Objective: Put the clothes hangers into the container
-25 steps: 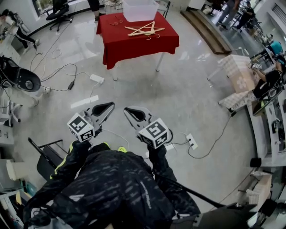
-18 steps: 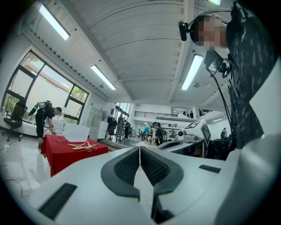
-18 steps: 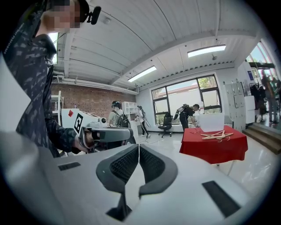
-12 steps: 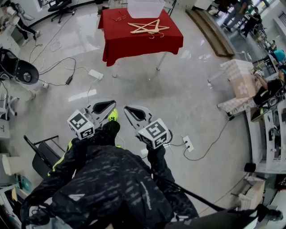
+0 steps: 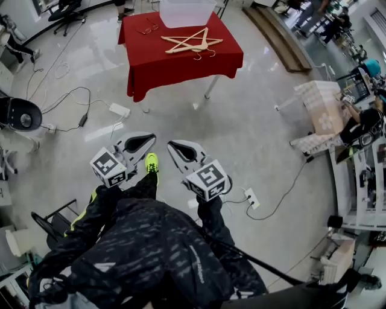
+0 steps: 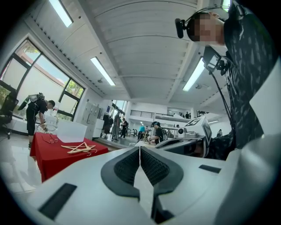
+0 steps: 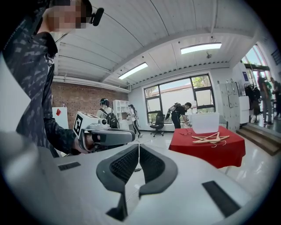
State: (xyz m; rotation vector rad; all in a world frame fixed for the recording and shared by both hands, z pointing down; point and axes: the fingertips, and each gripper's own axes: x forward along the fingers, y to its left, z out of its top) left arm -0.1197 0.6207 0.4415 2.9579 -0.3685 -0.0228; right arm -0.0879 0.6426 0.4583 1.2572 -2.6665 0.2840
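The left gripper (image 5: 146, 143) and the right gripper (image 5: 175, 149) are held side by side above the floor (image 5: 253, 127), both pointing toward 12 o'clock in the head view. In the left gripper view, the left gripper's (image 6: 140, 150) jaws are pressed together with nothing between them. The right gripper view shows the right gripper (image 7: 138, 147) the same way, its jaws closed and empty.

The bench (image 5: 181, 66), draped in a red cloth, stands well apart from the grippers, at 12 o'clock in the head view. The wooden clothes hangers (image 5: 192, 42) lie crossed in a star-like pile near the middle of the cloth. The pale translucent container (image 5: 186, 13) sits just beyond them at the bench's 12 o'clock edge. Cables trail across the floor at about 10 o'clock.
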